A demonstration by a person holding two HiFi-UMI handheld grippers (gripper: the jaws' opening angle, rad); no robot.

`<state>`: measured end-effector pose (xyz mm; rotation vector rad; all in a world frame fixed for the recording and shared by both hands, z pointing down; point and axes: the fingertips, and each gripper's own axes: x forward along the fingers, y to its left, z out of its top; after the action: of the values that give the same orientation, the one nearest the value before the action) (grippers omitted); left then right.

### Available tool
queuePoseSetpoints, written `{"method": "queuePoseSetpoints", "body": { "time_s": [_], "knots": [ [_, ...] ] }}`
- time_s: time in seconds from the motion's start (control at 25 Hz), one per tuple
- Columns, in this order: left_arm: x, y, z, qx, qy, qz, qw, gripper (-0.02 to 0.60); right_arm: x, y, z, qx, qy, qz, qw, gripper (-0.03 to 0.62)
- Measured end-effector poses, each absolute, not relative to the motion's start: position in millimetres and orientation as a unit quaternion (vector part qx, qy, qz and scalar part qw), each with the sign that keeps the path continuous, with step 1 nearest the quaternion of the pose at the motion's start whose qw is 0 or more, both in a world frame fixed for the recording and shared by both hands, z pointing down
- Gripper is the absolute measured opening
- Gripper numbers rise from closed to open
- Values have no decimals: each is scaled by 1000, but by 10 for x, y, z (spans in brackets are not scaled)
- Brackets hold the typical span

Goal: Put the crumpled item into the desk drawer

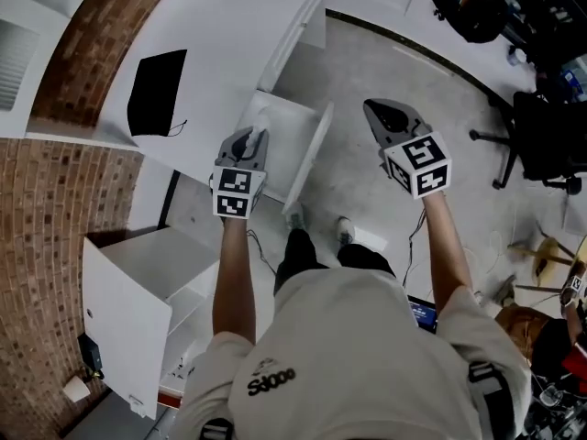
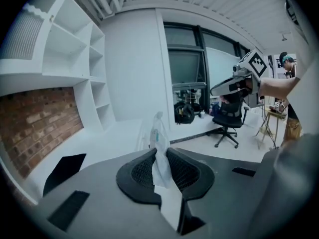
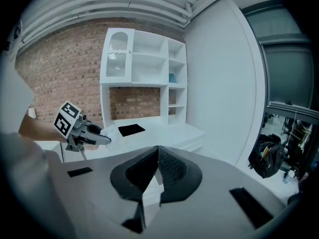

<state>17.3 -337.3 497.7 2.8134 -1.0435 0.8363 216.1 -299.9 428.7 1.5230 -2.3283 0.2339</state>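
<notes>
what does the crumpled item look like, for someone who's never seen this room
Find the white desk against the brick wall, with its drawer pulled open. Near that drawer, the left gripper pinches a crumpled whitish scrap sticking up between its jaws; the right gripper holds nothing.

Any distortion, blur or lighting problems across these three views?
Head view: strong fisheye bends the brick wall; sharp, evenly lit. Left gripper view: round dark vignette, crumpled item slightly soft but readable. Right gripper view: same vignette, ceiling lines curved, no glare.
</notes>
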Motion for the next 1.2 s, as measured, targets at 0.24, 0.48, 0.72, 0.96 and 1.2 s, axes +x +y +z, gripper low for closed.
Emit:
{"method": "queuePoseSetpoints", "body": {
  "time_s": [0.24, 0.48, 0.72, 0.96, 1.2],
  "knots": [
    [144, -3695, 5594, 905, -298, 299, 49, 52, 2045, -3172, 4566, 556, -799, 107, 205, 5],
    [179, -3954, 6238, 904, -270, 320, 92, 52, 1946, -3260, 4893, 558, -787, 127, 230, 5],
    [249, -4108, 6854, 895, -257, 344, 124, 52, 2000, -3274, 5291, 574, -768, 173, 226, 5],
    [389, -4201, 7367, 888, -243, 359, 155, 52, 2010, -3331, 5593, 594, -745, 210, 217, 5],
    [540, -4345, 7709, 882, -242, 342, 217, 52, 2120, -3410, 5812, 598, -734, 223, 233, 5]
  ]
}}
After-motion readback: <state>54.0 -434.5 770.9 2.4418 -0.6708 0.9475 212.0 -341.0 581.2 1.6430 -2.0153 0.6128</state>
